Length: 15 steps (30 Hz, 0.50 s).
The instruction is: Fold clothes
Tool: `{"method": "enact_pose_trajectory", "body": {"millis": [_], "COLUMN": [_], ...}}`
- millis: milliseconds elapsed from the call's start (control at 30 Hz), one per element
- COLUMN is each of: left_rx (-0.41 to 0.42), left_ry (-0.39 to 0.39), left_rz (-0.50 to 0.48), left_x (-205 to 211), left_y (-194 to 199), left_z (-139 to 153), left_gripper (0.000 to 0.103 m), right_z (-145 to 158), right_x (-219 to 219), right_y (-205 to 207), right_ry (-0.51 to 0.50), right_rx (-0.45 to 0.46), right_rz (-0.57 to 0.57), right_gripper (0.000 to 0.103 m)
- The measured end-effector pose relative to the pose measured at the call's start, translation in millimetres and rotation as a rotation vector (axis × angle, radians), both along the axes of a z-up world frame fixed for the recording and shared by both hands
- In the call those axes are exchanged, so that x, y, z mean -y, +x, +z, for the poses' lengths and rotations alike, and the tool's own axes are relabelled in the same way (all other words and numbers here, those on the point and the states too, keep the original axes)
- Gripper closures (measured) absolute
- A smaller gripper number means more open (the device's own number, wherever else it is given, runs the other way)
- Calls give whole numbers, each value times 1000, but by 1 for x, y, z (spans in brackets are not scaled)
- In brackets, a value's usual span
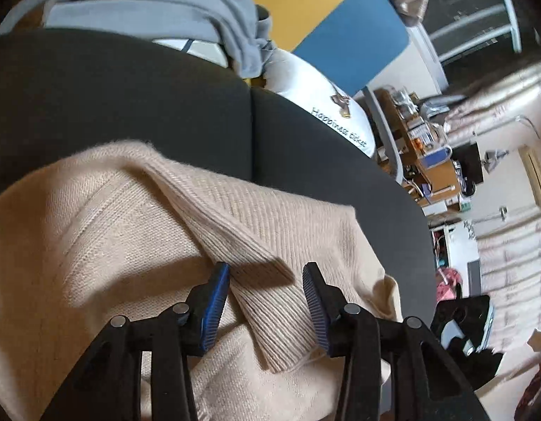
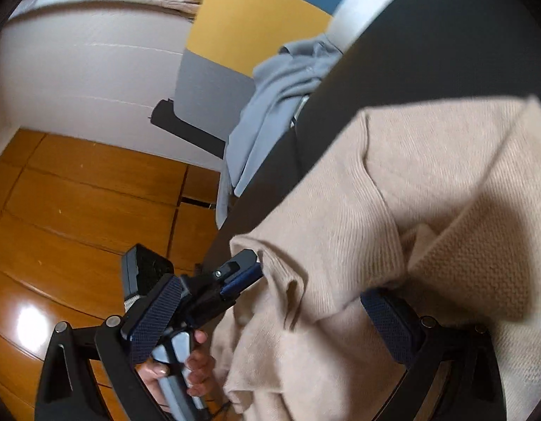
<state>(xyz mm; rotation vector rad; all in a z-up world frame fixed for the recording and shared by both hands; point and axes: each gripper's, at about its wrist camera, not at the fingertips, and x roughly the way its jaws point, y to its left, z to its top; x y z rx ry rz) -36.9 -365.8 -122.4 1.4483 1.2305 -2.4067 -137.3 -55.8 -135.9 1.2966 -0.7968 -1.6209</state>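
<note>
- Now the beige sweater is seen spread on the dark desk, mid-fold.
- Left claw is held open astride a ribbed cuff, ungripped.
- Right claw is gaping, cloth draped between its pads.
- Next, a fresh pinch is called for.

Brightly and softly lit from above, casting a hard-edged shadow across the beige sweater — glare on the wooden floor, strong fisheye bending and black vignette at the corners, motion smear toward the edges.
</note>
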Motion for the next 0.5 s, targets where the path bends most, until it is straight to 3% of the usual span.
{"method": "enact_pose_trajectory", "body": {"millis": [100,167,200,233,267,333,500], "left_rx": [41,62,61,59,57,11,-216], "left_ry": [30,57,55,51,46,8,-36], "left_rz": [17,37,34,29,23,-12,-39], "left_x": [1,3,3,2,2,-3,5], "left_y": [-5,-8,-9,-10,-11,-9,6], "left_z": [-10,-14,-14,-14,-15,-9,25], "left_gripper": [59,62,69,82,86,90,92], "right_z": [0,2,1,-2,-5,-9,16], "right_x": [4,9,13,14,14,10,20], "right_y": [0,1,1,0,0,-1,-10], "right_ry": [47,130,171,201,223,226,158], "right_rx": [-44,-111,-130,-144,-153,-151,-225], "right_rz": [-13,-16,-11,-3,4,18,76], "right_gripper": [4,27,35,53,69,85,87]}}
